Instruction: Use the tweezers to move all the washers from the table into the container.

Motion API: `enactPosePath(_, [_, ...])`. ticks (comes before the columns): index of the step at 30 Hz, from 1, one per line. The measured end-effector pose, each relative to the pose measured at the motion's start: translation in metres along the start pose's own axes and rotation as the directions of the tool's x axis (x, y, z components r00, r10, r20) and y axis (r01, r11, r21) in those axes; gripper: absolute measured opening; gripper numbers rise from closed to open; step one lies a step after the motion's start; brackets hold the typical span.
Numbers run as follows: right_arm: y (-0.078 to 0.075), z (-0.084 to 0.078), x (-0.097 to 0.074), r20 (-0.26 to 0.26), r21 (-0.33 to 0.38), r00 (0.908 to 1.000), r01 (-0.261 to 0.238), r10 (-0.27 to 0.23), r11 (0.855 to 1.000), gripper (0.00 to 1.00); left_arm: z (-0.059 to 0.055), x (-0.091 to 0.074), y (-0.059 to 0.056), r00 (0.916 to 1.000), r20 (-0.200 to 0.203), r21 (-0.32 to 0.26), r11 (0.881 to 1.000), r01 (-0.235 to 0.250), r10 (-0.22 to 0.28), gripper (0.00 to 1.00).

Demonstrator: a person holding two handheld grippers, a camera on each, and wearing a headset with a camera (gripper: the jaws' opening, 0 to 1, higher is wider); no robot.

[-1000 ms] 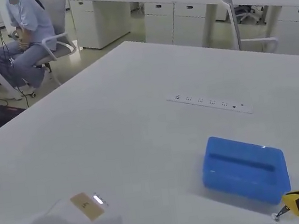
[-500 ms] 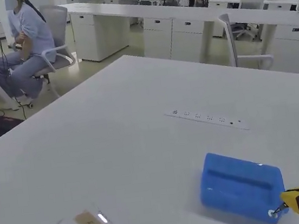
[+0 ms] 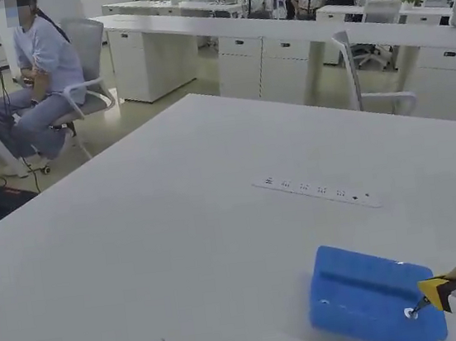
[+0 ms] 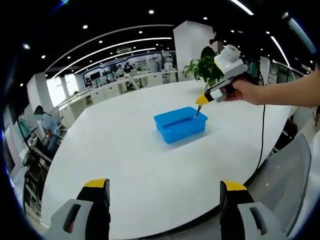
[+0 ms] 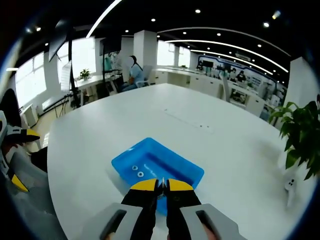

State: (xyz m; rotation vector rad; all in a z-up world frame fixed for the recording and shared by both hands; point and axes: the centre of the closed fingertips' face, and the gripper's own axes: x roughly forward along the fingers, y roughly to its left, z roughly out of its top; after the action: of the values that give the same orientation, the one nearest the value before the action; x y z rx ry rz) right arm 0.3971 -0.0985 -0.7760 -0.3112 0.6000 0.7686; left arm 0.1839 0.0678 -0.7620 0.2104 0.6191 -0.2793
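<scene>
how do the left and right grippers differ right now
The left gripper has its jaws wide apart with nothing between them; the right gripper has its jaws shut on the tweezers. The right gripper hangs over the blue container, tweezers pointing into it; the left gripper sits back from it. Both have yellow-tipped jaws.

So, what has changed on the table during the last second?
The right gripper carried the tweezers, with a washer at the tip, from beside the container to above it. Container and power strip stayed put; the camera tilted up.
</scene>
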Motion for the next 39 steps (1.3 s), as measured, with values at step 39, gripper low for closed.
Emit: enactPosePath(39, [0.004,0.015,-0.01,0.053,-0.067,0.9979,-0.034,0.037,0.997,0.02,-0.004,0.002,0.001,0.9999,-0.017,-0.023,1.0,0.0,0.0,0.9])
